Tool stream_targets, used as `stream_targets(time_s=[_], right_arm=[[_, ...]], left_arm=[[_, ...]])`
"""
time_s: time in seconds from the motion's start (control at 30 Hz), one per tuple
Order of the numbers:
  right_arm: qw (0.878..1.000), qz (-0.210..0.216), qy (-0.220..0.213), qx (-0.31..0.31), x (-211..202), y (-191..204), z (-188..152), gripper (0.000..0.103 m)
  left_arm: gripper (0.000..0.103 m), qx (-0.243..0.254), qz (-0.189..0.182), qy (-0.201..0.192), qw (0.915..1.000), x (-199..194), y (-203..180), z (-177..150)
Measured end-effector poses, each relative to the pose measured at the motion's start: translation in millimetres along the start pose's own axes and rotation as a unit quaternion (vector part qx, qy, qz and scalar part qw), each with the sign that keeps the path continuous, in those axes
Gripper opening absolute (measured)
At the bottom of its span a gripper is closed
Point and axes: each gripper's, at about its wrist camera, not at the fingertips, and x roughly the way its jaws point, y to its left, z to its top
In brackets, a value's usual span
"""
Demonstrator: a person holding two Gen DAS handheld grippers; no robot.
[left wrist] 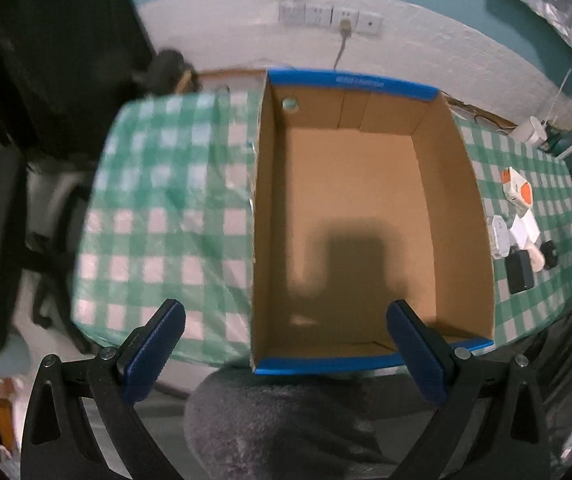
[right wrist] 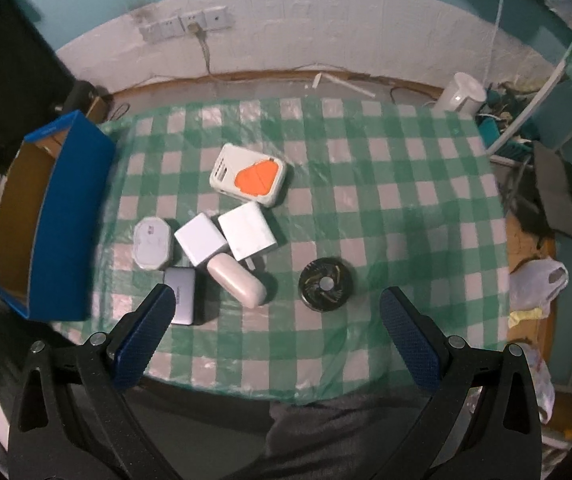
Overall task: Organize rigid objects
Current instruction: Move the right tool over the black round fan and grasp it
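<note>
Open blue-edged cardboard box (left wrist: 366, 208) on the checked cloth, white chargers (right wrist: 226, 236) clustered beside it, black disc (right wrist: 327, 285) apart

Both wrist views above table (left wrist: 158, 184), sharing box (left wrist: 358, 208)

Green-checked tablecloth (right wrist: 366, 208) over table; wall sockets (right wrist: 186, 24) with cable plugged in; white plastic bag (right wrist: 538, 284) on floor.

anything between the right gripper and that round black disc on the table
Nothing visible does. The round black disc lies alone on the checked cloth, apart from the pink oval case to its left, and the right gripper hangs open with only bare cloth between.
</note>
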Motion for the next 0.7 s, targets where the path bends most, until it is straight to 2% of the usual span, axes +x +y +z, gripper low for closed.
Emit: stream_targets(time_s=[0.07, 0.13, 0.27, 0.33, 0.37, 0.43, 0.6, 0.7], right_arm=[[1.000, 0.000, 0.010, -0.004, 11.9, -2.7, 1.8, 0.100], [1.000, -0.006, 0.020, -0.005, 25.4, -5.8, 3.5, 0.100], [0.999, -0.006, 0.039, -0.007, 46.4, -11.7, 4.5, 0.100], [0.999, -0.016, 0.051, -0.007, 57.4, -14.4, 5.5, 0.100], [0.998, -0.020, 0.053, -0.007, 60.8, -15.0, 5.2, 0.100], [0.998, -0.025, 0.062, -0.008, 69.0, -16.9, 5.3, 0.100], [0.996, -0.033, 0.080, -0.005, 85.8, -23.3, 5.0, 0.100], [0.995, -0.029, 0.099, 0.006, 97.1, -28.6, 7.3, 0.100]], left_arm=[[0.095, -0.010, -0.016, 0.027, 0.9995, 15.9, 7.9, 3.3], [0.084, -0.016, -0.010, 0.044, 0.9989, 29.0, 12.5, 3.8], [0.071, -0.030, -0.005, 0.078, 0.9965, 52.8, 22.4, 2.3], [0.053, -0.036, -0.004, 0.095, 0.9948, 60.9, 25.9, -0.1], [0.048, -0.039, -0.006, 0.104, 0.9938, 64.3, 27.6, -1.9], [0.028, -0.046, -0.013, 0.115, 0.9922, 68.2, 30.2, -4.1], [0.013, -0.045, -0.020, 0.130, 0.9903, 71.7, 33.5, -7.8], [0.011, -0.039, -0.019, 0.134, 0.9901, 69.5, 31.3, -7.0]])
